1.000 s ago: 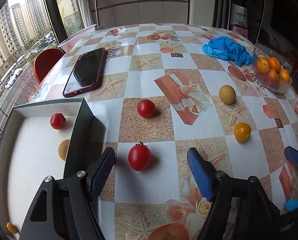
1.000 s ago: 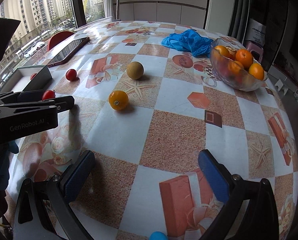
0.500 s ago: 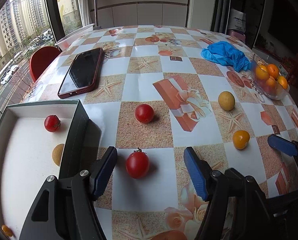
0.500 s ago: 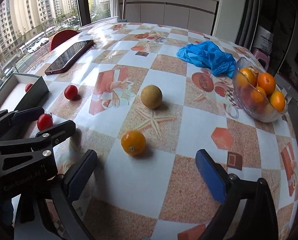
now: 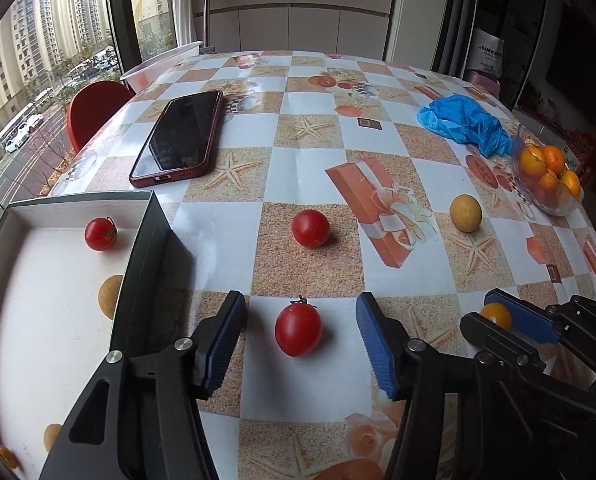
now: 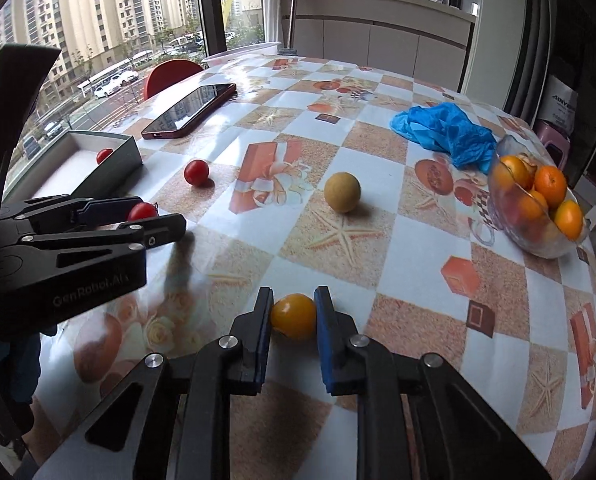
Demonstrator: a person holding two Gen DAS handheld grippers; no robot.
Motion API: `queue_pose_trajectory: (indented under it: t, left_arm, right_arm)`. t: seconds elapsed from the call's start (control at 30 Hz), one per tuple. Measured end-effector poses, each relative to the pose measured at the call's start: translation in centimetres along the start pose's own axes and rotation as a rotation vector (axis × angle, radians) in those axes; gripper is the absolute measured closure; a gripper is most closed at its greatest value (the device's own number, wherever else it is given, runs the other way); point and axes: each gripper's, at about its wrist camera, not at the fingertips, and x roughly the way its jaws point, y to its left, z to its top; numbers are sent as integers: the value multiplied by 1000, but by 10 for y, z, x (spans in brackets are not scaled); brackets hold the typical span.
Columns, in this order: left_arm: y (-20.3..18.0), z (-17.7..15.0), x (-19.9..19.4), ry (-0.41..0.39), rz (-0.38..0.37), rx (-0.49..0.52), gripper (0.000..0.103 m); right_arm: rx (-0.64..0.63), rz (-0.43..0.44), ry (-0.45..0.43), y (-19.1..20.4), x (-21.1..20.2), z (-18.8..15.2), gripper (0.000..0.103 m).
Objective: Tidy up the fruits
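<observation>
My left gripper (image 5: 300, 312) is open, its fingers on either side of a red tomato (image 5: 298, 330) that rests on the table. A second red tomato (image 5: 310, 227) lies further on. My right gripper (image 6: 294, 304) is shut on a small orange fruit (image 6: 293, 316) at table level; the fruit also shows in the left wrist view (image 5: 496, 315). A yellow-green round fruit (image 6: 342, 192) lies beyond. The white-lined box (image 5: 138, 248) at the left holds a tomato (image 5: 100, 233) and several small yellow fruits.
A phone in a red case (image 5: 180, 136) lies beyond the box. A crumpled blue glove (image 6: 446, 130) and a glass bowl of oranges (image 6: 538, 208) sit at the far right. A red chair (image 5: 94, 108) stands past the table's left edge.
My right gripper moved forward to the orange fruit and shut on it. My left gripper advanced so its open fingers now flank the near tomato.
</observation>
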Motion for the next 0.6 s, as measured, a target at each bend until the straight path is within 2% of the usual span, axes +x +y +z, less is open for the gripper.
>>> queue_pose_trajectory:
  t: [0.1, 0.17, 0.4, 0.5, 0.53, 0.6]
  left_arm:
    - [-10, -9, -7, -16, -10, 39, 73]
    - [-17, -18, -14, -22, -31, 66, 78]
    - [-41, -80, -56, -59, -80, 166, 78]
    - [-41, -95, -67, -68, -52, 169, 78]
    - [-40, -94, -68, -64, -48, 170, 78]
    - [-39, -88, -65, -41, -50, 164, 78]
  right_arm:
    - [75, -25, 5, -22, -16, -16, 81]
    - [123, -50, 1, -35, -28, -29, 80]
    - [220, -126, -34, -55, -65, -80, 80]
    - [211, -156, -47, -53, -70, -89, 78]
    - [214, -161, -50, -54, -71, -90, 74]
    - [238, -171, -48, -58, -71, -89, 49]
